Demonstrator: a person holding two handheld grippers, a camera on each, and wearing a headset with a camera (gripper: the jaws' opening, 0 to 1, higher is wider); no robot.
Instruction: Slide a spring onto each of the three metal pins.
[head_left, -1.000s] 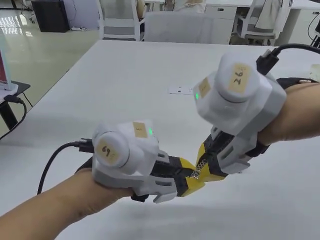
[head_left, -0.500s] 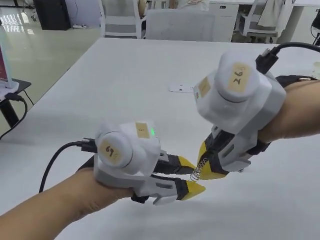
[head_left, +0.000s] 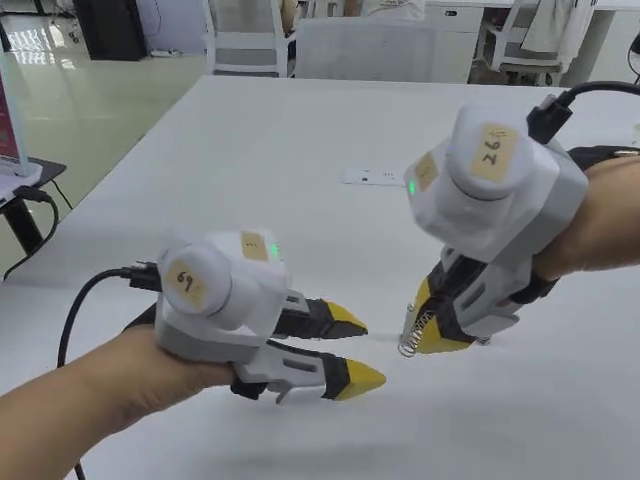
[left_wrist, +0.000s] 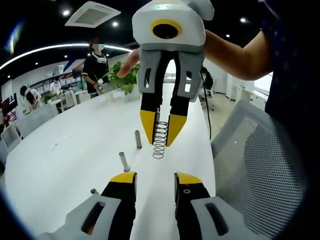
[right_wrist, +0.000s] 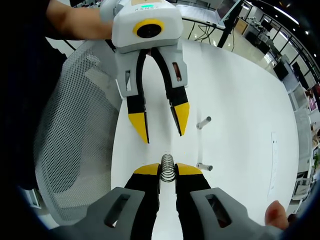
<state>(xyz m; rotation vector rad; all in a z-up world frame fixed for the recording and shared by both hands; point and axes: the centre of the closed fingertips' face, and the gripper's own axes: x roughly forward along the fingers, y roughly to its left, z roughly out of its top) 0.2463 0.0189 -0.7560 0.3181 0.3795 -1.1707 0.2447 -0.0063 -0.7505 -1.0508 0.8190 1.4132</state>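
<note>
My right gripper (head_left: 428, 325) is shut on a small metal spring (head_left: 411, 331), which hangs below its yellow tips just above the white table (head_left: 250, 150). In the right gripper view the spring (right_wrist: 168, 167) sits pinched between the right gripper (right_wrist: 168, 170) jaws. My left gripper (head_left: 355, 348) is open and empty, a short way left of the spring. The left gripper view shows the left gripper (left_wrist: 155, 178) facing the spring (left_wrist: 159, 140). On the table stand a bare pin (left_wrist: 123, 161), a ribbed pin (left_wrist: 138, 139) behind it and a short stub (left_wrist: 93, 191).
A small white strip (head_left: 365, 177) lies mid-table. White chairs (head_left: 240, 40) stand at the far edge, and a grey mesh chair (right_wrist: 75, 125) is beside the table. Two pins (right_wrist: 203, 122) stand right of the grippers in the right gripper view. People stand far off (left_wrist: 97, 65).
My left gripper, shut at the spring a second ago, has opened and drawn back to the left. The right gripper keeps hold of the spring and has shifted slightly right.
</note>
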